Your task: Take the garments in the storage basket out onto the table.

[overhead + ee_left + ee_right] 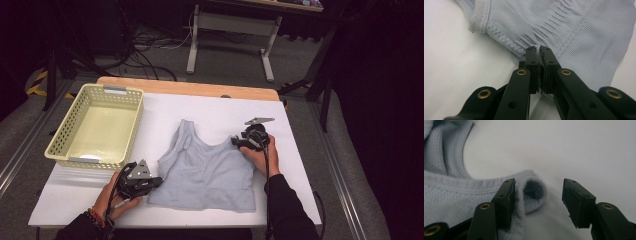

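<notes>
A white desk [210,107] carries everything, with a wooden strip showing along its far edge. At its far left stands a pale yellow lattice basket [64,131], well apart from the work. In the middle, toward the near edge, lies a light blue ribbed tank top [207,172], spread flat with its straps pointing to the far side and its hem nearest the person. The left claw [156,181] sits at the top's near left corner, its jaws pinched tight on the fabric edge beside the hem band. The right claw [235,142] is at the top's far right shoulder strap [534,192]; its jaws stand apart, one pad touching the strap's rounded end, the other clear of it.
</notes>
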{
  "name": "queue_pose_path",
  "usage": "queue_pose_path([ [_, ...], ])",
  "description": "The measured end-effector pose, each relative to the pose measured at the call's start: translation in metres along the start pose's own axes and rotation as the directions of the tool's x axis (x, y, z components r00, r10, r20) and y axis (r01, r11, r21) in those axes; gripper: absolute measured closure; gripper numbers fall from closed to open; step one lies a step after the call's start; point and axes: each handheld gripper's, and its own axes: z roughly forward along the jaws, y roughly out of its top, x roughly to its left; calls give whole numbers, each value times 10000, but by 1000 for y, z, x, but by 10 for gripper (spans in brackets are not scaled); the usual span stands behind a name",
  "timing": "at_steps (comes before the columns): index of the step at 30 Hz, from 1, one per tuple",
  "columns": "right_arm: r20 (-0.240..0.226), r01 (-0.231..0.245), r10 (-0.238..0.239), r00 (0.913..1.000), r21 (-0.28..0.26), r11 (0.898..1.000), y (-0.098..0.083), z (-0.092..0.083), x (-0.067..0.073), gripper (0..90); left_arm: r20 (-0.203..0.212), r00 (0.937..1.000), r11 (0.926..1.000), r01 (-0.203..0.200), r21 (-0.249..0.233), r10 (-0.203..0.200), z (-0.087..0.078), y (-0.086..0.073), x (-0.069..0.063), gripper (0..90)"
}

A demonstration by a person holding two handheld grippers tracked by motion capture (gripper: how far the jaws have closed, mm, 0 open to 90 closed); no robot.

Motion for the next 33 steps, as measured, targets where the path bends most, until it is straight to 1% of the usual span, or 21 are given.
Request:
queue_pose_path([
  [2,-39,102,-100,9999,307,9995,-4,4,1,462,38,10000,10000,48,-14,-48,0,0,0,860],
  [3,-116,17,-17,9999,52,10000,-7,4,1,485,33,10000,10000,40,-5,-40,0,0,0,860],
  [4,-178,-18,18,9998,-40,10000,-9,4,0,488,30,10000,10000,48,-12,-48,1,0,0,859],
  [7,-225,7,-8,9997,-64,10000,-9,4,0,499,24,10000,10000,13,-7,-13,1,1,0,859],
  [9,-282,208,-208,9994,10,9998,-8,4,2,553,-7,10000,10000,-31,6,31,1,1,0,859],
  [10,-307,398,-397,9987,29,9992,-6,4,3,553,-12,10000,10000,-54,8,54,1,1,0,859],
  [11,-153,565,-564,9983,41,9984,-5,4,4,529,-3,10000,10000,-54,-8,54,1,1,0,859],
  [14,-118,390,-392,9992,-163,9991,-3,4,3,523,28,10000,10000,-31,-30,31,1,1,1,858],
  [16,-123,148,-153,9998,-396,9991,0,5,0,523,-8,10000,10000,-47,-22,47,1,1,0,859],
  [19,-205,188,-191,9996,-176,9997,5,10,0,552,-21,10000,10000,-94,-9,94,1,1,0,859],
  [20,-207,255,-256,9995,-50,9997,6,13,0,586,-23,9999,9999,-108,-12,107,1,1,0,859],
  [21,-424,431,-428,9982,73,9990,8,16,1,687,-25,9999,9999,-105,-16,105,1,1,0,858],
  [23,-498,410,-404,9979,99,9991,8,16,2,711,-19,10000,10000,-90,-24,90,1,1,0,857],
  [24,-500,575,-566,9971,148,9982,10,16,3,778,-12,10000,10000,-66,-37,66,1,1,0,854],
  [26,-391,673,-667,9970,149,9976,12,15,3,811,-60,9999,9999,86,-92,-86,2,1,-1,845],
  [28,-340,680,-675,9971,117,9976,13,12,3,818,-121,9998,9997,163,-153,-165,2,1,-2,851],
  [29,-129,594,-600,9981,-419,9974,18,3,1,823,-247,9997,9999,17,-152,-21,3,3,-6,852],
  [30,-42,585,-589,9983,-597,9965,20,0,1,824,-200,9998,9998,-46,-204,42,4,4,-8,854],
  [31,-42,585,-589,9983,-597,9965,20,0,1,824,-200,9998,9998,-46,-204,42,4,4,-8,854],
  [32,106,668,-662,9978,-835,9943,24,-6,1,826,-188,9997,9996,-148,-245,144,4,5,-8,854],
  [33,368,894,-858,9956,-1113,9898,27,-12,1,826,-193,9997,9995,-141,-281,136,5,6,-9,854],
])
